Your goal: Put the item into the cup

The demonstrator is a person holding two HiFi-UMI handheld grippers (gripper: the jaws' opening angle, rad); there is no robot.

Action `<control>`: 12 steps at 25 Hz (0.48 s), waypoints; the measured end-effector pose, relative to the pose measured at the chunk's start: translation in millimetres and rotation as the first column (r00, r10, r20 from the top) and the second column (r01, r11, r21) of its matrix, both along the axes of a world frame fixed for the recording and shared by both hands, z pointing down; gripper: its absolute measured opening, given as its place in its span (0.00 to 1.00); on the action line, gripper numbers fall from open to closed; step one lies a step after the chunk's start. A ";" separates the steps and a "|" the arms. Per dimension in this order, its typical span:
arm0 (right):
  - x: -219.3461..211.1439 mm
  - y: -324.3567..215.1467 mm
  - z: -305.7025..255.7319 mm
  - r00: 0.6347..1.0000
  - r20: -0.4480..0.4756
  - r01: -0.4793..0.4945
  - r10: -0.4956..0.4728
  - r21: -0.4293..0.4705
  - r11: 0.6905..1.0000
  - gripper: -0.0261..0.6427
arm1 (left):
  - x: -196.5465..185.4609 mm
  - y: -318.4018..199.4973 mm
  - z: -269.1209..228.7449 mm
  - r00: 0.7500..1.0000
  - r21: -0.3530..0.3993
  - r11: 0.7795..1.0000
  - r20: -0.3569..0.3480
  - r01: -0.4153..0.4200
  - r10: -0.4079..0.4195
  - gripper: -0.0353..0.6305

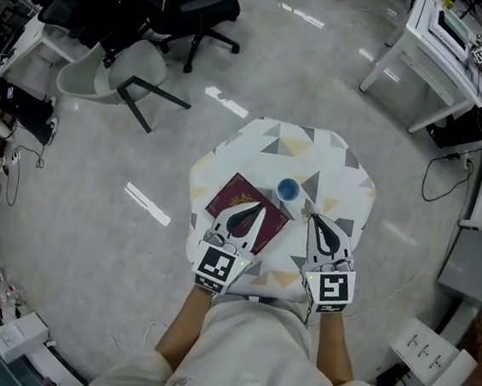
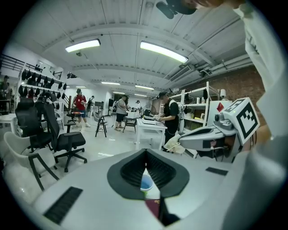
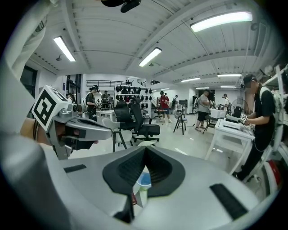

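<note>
A small table (image 1: 346,169) with a triangle-patterned cloth holds a dark red booklet (image 1: 238,201) and a white cup with a blue inside (image 1: 288,189). My left gripper (image 1: 259,207) lies over the booklet's near corner with its jaws shut and nothing visible between them. My right gripper (image 1: 312,212) is just right of and nearer than the cup, also shut and seemingly empty. In the left gripper view the cup (image 2: 146,183) and booklet (image 2: 153,207) show through the slit below the gripper (image 2: 145,153). In the right gripper view the cup (image 3: 144,180) shows below the gripper (image 3: 145,150).
Black office chairs (image 1: 201,4) and a white chair (image 1: 108,75) stand on the grey floor to the far left. A white desk (image 1: 436,46) is at the far right. Several people stand at benches in the room behind (image 2: 170,117). Boxes and cables lie round the edges.
</note>
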State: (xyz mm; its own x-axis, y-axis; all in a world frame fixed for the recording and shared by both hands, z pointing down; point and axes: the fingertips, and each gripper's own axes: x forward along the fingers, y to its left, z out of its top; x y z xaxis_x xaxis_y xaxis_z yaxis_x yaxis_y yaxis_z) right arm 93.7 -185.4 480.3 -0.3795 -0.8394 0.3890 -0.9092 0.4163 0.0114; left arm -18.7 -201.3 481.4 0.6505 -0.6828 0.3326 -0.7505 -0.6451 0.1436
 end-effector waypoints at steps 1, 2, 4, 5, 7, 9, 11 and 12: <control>0.6 -1.5 2.1 1.000 0.002 0.001 -0.001 -0.003 1.000 0.05 | 1.4 -1.7 2.1 1.000 -0.004 1.000 0.002 0.000 0.000 0.07; 1.1 -3.0 4.1 1.000 0.005 0.002 -0.002 -0.007 1.000 0.05 | 2.8 -3.4 4.3 1.000 -0.007 1.000 0.004 0.000 0.001 0.07; 1.6 -5.2 8.5 1.000 0.011 0.007 -0.007 -0.017 1.000 0.05 | 5.8 -6.1 8.5 1.000 -0.015 1.000 0.006 0.001 -0.001 0.07; 1.9 -6.0 11.2 1.000 0.013 0.011 -0.010 -0.022 1.000 0.05 | 7.4 -7.0 10.7 1.000 -0.019 1.000 0.007 0.003 -0.003 0.07; 1.8 -7.9 16.6 1.000 0.020 0.020 -0.019 -0.033 0.999 0.05 | 10.4 -8.4 15.3 1.000 -0.029 1.000 0.008 0.007 -0.006 0.07; 1.9 -10.9 21.8 0.999 0.022 0.026 -0.025 -0.041 0.999 0.05 | 12.6 -9.9 20.7 1.000 -0.039 0.999 0.012 0.008 -0.007 0.07; 1.3 -14.4 26.2 0.999 0.024 0.030 -0.029 -0.046 0.998 0.05 | 14.3 -11.5 26.1 1.000 -0.048 0.999 0.014 0.007 -0.007 0.07; 1.1 -15.8 28.4 0.999 0.023 0.032 -0.031 -0.049 0.998 0.05 | 15.1 -12.1 28.7 1.000 -0.053 0.999 0.015 0.007 -0.007 0.07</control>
State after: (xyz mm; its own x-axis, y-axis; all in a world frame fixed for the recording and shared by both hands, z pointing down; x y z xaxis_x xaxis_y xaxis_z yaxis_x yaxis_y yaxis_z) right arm 94.8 -201.2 508.7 -0.4146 -0.8069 0.4208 -0.8954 0.4442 -0.0305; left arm -3.6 -213.4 510.1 0.6406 -0.6685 0.3778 -0.7572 -0.6316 0.1664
